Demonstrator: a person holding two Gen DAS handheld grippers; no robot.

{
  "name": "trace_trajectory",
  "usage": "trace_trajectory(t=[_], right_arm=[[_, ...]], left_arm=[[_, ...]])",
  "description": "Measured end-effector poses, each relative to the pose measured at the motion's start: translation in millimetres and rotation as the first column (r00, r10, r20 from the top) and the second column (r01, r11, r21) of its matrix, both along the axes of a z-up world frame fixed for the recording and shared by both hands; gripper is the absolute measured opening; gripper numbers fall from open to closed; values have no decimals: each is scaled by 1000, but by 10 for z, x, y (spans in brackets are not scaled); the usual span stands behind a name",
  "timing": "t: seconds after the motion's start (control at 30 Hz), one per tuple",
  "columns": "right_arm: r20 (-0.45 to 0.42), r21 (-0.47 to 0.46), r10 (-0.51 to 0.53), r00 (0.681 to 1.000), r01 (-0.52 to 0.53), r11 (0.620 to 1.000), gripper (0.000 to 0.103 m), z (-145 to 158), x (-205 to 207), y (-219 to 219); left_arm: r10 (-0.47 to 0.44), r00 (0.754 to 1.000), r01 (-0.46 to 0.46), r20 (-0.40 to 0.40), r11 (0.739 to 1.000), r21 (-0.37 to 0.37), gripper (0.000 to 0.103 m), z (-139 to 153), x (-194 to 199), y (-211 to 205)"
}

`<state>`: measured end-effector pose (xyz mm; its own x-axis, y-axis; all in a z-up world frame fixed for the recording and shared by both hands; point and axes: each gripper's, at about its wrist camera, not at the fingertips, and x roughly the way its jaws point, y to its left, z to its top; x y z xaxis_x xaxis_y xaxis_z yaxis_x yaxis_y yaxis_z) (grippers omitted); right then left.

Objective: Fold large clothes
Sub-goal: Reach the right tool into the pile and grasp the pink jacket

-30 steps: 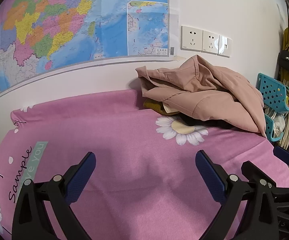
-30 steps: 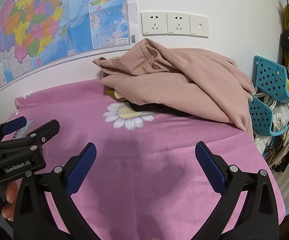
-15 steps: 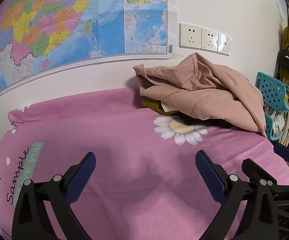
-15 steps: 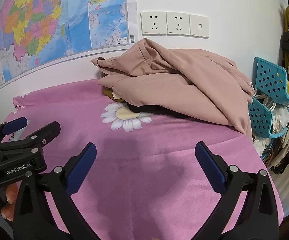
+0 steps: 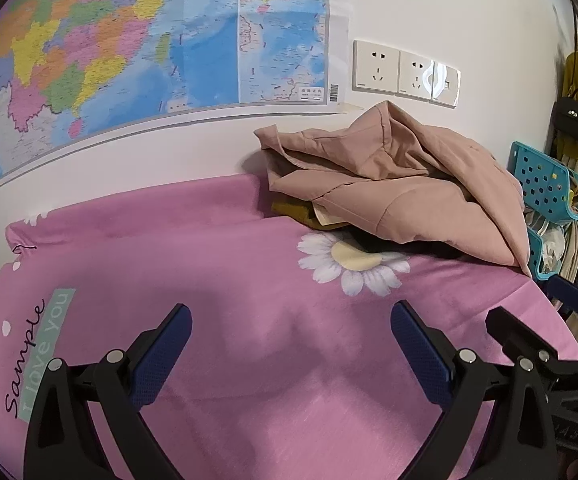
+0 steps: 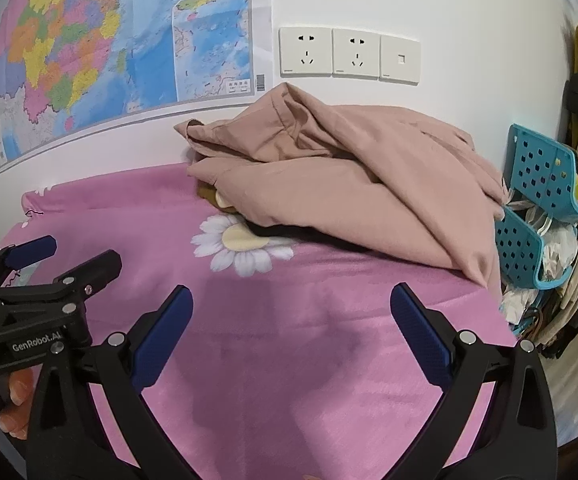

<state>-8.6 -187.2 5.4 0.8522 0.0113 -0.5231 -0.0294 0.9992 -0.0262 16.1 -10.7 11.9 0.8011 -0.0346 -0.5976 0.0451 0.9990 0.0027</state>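
Tools left (image 5: 291, 326) and right (image 6: 291, 308) both spread wide, empty, over bare pink sheet (image 6: 289, 360), crumpled garment (image 6: 349, 184) against far wall.

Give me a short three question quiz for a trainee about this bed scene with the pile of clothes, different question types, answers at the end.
1. True or false: the left gripper is shut on the pink garment.
2. Multiple choice: what lies partly under the pink garment's near-left edge? A) a mustard-yellow garment B) a white towel C) a red shoe
3. Fill in: the printed daisy on the pink sheet lies between the right gripper and the ____.

Key: 1 false, both grippers are open and empty. 2 A. 3 pile of clothes.
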Motion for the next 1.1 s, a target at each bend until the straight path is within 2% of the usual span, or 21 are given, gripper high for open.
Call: trace_trajectory(t=[0.17, 0.3, 0.5, 0.67, 0.83, 0.93, 1.03, 1.07, 1.1], right_arm=[[17, -26, 20, 1000, -20, 999, 97, 81, 136, -64], [32, -106, 29, 999, -25, 994, 97, 183, 324, -97], [50, -216, 68, 996, -56, 975, 97, 446, 929, -158], [13, -298, 127, 992, -117, 947, 96, 528, 1473, -54], [-26, -447, 250, 968, -235, 863, 97, 492, 1928, 278], [-80, -542, 347, 934, -333, 772, 97, 396, 2124, 501], [-134, -589, 388, 912, -388, 709, 97, 300, 2289, 629], [-169, -600, 389, 905, -408, 688, 96, 246, 2363, 656], [-196, -616, 377, 905, -413, 671, 90, 193, 2426, 673]], left_arm=[[-13, 1000, 13, -10, 1000, -8, 96, 0, 117, -40], [-42, 998, 40, -48, 999, -36, 96, -43, 297, -68], [-62, 995, 58, -72, 997, -53, 96, -82, 641, -124], [-55, 994, 48, -97, 996, -74, 96, -117, 934, -127], [-22, 993, 13, -119, 997, -79, 96, -197, 1124, -95], [-6, 991, -3, -135, 998, -68, 96, -272, 1180, -62], [8, 989, -18, -144, 998, -62, 96, -335, 1218, -19], [13, 989, -22, -148, 998, -62, 96, -354, 1237, 0], [17, 988, -26, -153, 998, -62, 96, -372, 1258, 17]])
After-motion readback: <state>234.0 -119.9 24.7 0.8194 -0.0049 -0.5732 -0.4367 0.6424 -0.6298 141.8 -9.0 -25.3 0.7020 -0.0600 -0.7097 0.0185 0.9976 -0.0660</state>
